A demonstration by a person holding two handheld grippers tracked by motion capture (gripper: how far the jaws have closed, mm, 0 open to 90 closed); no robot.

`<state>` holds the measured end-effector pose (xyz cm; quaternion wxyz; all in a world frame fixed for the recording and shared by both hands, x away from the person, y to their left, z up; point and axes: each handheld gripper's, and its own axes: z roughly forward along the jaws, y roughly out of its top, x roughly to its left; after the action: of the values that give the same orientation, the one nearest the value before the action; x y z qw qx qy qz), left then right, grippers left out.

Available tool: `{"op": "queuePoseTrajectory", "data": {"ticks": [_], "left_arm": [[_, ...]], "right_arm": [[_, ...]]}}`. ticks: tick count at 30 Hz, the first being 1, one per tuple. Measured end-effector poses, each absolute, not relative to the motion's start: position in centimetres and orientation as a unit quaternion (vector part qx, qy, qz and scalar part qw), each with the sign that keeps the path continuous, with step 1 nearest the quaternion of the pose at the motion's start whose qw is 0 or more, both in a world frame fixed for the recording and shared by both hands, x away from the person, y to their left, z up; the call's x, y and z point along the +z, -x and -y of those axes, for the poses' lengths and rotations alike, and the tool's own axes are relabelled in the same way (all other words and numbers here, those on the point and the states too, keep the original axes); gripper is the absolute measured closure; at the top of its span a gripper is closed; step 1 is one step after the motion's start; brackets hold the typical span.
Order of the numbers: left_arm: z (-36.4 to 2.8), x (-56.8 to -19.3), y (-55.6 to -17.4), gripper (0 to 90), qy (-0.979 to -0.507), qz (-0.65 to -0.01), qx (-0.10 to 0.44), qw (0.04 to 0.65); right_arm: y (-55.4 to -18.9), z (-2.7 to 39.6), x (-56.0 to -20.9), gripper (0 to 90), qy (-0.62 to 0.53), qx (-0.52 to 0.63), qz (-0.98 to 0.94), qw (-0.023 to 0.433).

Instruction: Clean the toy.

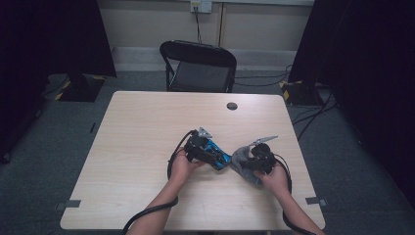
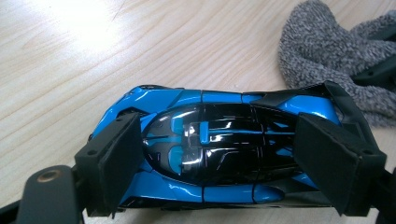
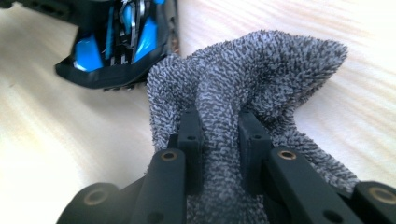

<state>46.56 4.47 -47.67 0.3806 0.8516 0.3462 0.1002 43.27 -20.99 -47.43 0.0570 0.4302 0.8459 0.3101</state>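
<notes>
Setup looks done: right gripper (image 3: 219, 135) is pinched tight on the grey cloth (image 3: 247, 74), and just ahead, left gripper (image 2: 219, 161) clamps the blue toy car (image 2: 210, 144) on the desk (image 2: 70, 56). Actual wiping probably hasn't started.

1. A light wooden table (image 1: 137, 147) stands on a grey floor.
2. A black chair (image 1: 198, 66) stands at the far side of the table.
3. A person's two arms come in from the near side.
4. The left gripper (image 1: 215, 155) is on a blue and black toy car (image 1: 219, 154).
5. The right gripper (image 1: 244, 164) is on a grey fluffy cloth (image 1: 240, 159).
6. The car and the cloth lie just beside each other, near the middle of the table.
7. A small dark round hole (image 1: 232, 105) sits near the far edge.
</notes>
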Motion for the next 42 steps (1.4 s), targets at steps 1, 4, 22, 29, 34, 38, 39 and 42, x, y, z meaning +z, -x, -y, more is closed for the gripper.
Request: {"op": "queuePoseTrajectory", "data": {"ticks": [1,4,22,29,34,38,39,42], "left_arm": [[-4.5,-47.7,-46.6,16.2,-0.852,-0.346,0.100,0.380],[-4.5,-47.7,-46.6,16.2,-0.852,-0.346,0.100,0.380],[-4.5,-47.7,-46.6,16.2,-0.852,-0.346,0.100,0.380],[-4.5,-47.7,-46.5,16.2,-0.851,-0.346,0.102,0.382],[-4.5,-47.7,-46.5,16.2,-0.851,-0.346,0.101,0.382],[-4.5,-47.7,-46.5,16.2,-0.851,-0.346,0.101,0.381],[-4.5,-47.7,-46.5,16.2,-0.851,-0.347,0.102,0.381],[-4.5,-47.7,-46.5,16.2,-0.850,-0.347,0.102,0.382]], "right_arm": [[-43.2,20.9,-47.5,75.1,-0.426,0.313,-0.847,0.055],[-42.7,20.7,-47.5,75.1,-0.420,0.314,-0.850,0.050],[-41.8,20.5,-47.7,75.1,-0.407,0.325,-0.853,0.037],[-41.5,20.3,-47.7,75.1,-0.406,0.326,-0.853,0.035],[-41.3,20.2,-47.7,75.1,-0.404,0.327,-0.854,0.033],[-41.1,20.0,-47.7,75.2,-0.401,0.328,-0.855,0.032],[-41.0,20.0,-47.7,75.1,-0.399,0.328,-0.856,0.030],[-40.9,19.7,-47.7,75.1,-0.395,0.327,-0.858,0.028]]}}
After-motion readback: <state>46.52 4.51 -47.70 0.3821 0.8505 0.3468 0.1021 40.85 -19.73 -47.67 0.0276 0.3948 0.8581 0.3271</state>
